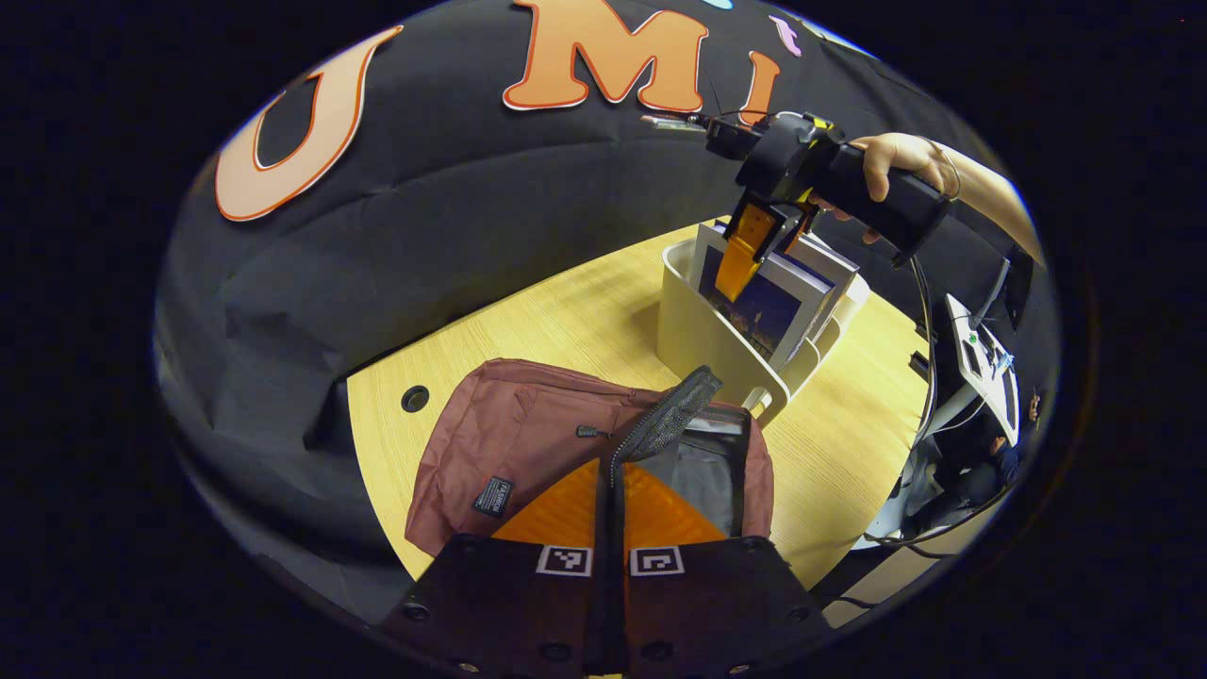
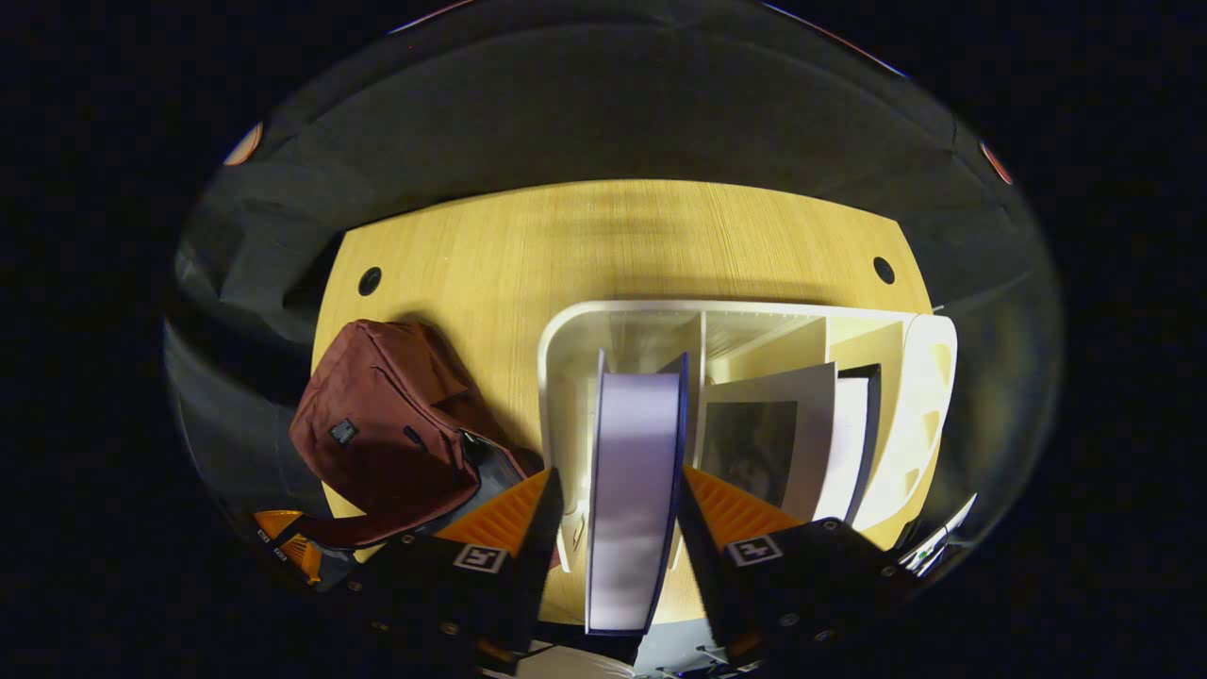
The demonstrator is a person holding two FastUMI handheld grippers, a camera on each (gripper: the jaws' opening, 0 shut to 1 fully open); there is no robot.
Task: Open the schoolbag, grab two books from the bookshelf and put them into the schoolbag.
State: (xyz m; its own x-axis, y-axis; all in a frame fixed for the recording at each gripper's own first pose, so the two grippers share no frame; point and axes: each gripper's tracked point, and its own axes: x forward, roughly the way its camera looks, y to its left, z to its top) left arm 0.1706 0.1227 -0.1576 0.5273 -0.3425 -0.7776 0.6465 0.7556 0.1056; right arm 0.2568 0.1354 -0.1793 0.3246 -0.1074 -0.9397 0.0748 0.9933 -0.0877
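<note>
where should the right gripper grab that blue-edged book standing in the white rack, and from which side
Grip the blue-edged book by its upper edge, coming down from above with one finger on each cover. It stands upright in the white plastic rack, whose walls block its sides. The right gripper already straddles it so.

No readable text here: the schoolbag wears a small black label, its print too tiny to make out, and the fingers carry square black-and-white markers, no words on them.
</note>
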